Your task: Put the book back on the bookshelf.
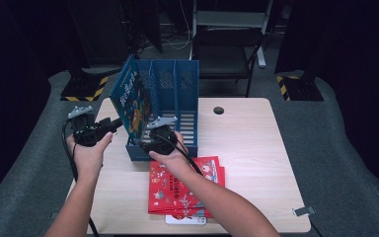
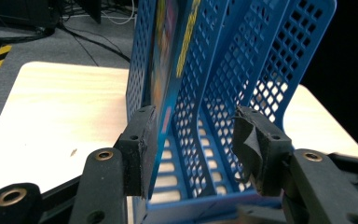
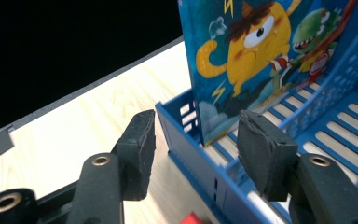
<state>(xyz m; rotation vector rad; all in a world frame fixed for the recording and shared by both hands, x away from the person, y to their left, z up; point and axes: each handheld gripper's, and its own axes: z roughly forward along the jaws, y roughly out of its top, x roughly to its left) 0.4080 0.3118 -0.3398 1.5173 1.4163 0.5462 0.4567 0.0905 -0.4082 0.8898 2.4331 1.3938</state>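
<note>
Dark room, pale wood table (image 1: 256,148). Blue picture book (image 3: 261,60) stands in the file rack (image 1: 177,94) just ahead of both grippers, left gripper (image 2: 196,140) and right gripper (image 3: 196,144) jaws apart, probably letting go so it stays upright.

blue book (image 1: 132,101) cover lettering too blurred, red book (image 1: 185,190) print unreadable

Blue perforated file rack (image 1: 177,94); blue cartoon-monster book (image 1: 132,98); red books (image 1: 187,190).
</note>
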